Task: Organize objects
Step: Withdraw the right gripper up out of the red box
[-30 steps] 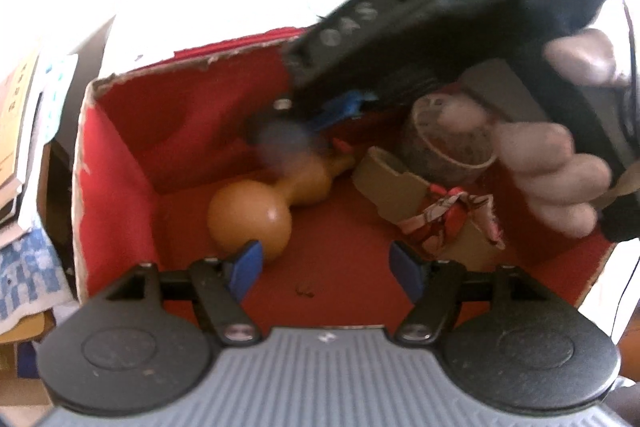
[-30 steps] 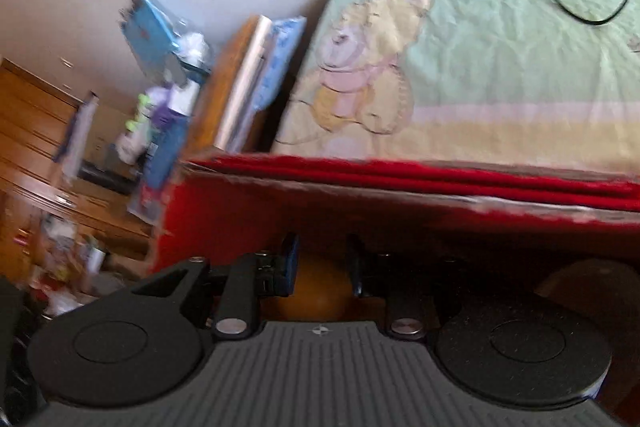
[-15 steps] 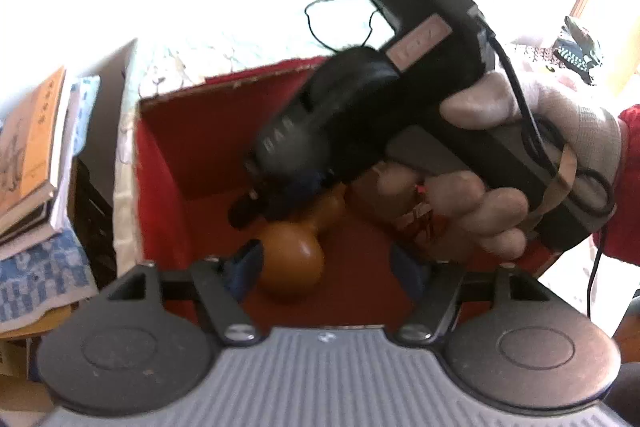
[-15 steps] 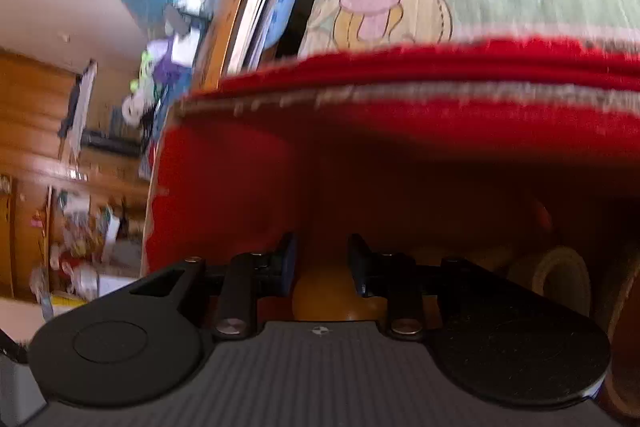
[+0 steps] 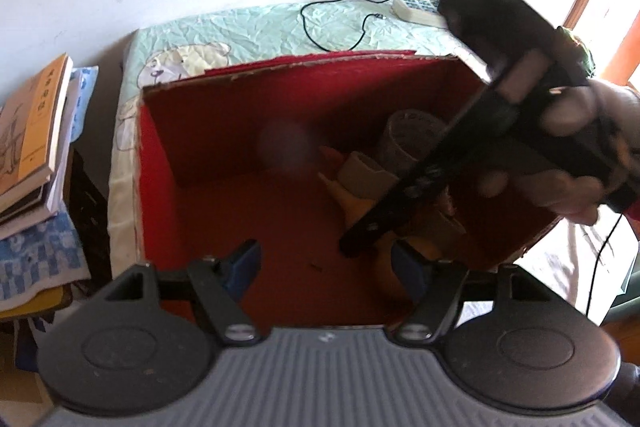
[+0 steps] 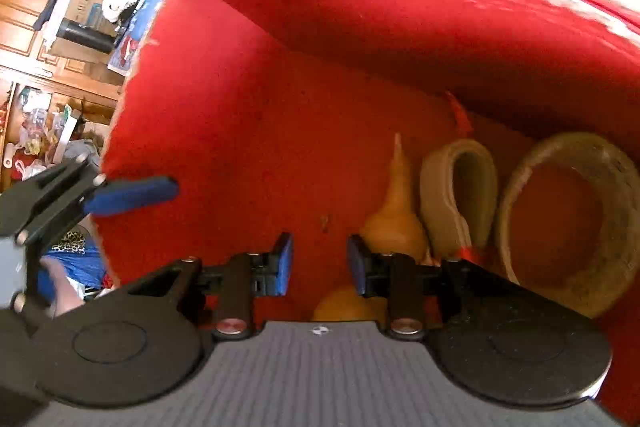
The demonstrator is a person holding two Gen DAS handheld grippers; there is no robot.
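Observation:
An open red box (image 5: 224,115) stands on a pale green bedsheet. Inside lie an orange gourd (image 6: 394,219), a beige strap loop (image 6: 460,187) and a roll of tape (image 6: 568,203), grouped at the box's right side. My right gripper (image 6: 320,259) is open and empty, hovering inside the box just above the gourd; it shows in the left wrist view (image 5: 404,195) held in a gloved hand. My left gripper (image 5: 324,263) is open and empty at the box's near edge; one of its fingers (image 6: 132,193) shows in the right wrist view.
A stack of books (image 5: 32,139) lies left of the box. A black cable (image 5: 352,15) and a white power strip (image 5: 416,9) lie on the sheet (image 5: 260,31) behind it. Wooden cabinets and clutter (image 6: 48,27) fill the far left.
My right gripper has opened and let go of the gourd, which now lies by the strap and tape at the right. The left gripper has pulled back and up.

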